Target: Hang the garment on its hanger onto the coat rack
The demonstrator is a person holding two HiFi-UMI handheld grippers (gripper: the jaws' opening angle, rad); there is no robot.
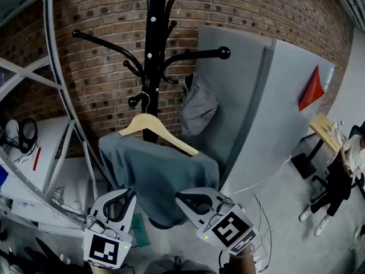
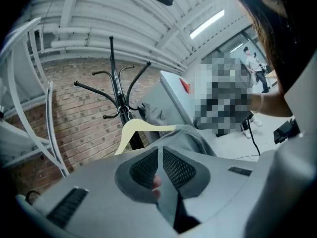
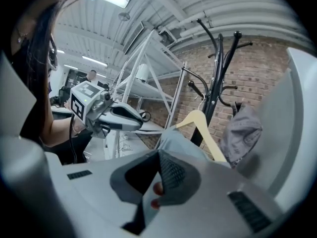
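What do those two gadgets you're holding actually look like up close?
Both the left gripper and right gripper are pale grey plastic shells ending in two black, mesh-textured jaws. Each carries a cube printed with black-and-white square markers and a small green light. The left jaws are closing, nothing seen between them.

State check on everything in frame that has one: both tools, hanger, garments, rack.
left tool: jaws closing, thin gap left, nothing seen between them.
right tool: shut, nothing held.
wooden hanger: hooked on a low peg, tilted, right end lower.
teal-grey garment: draped on the hanger.
grey cloth: hung on the rack's right side.
coat rack: upright.
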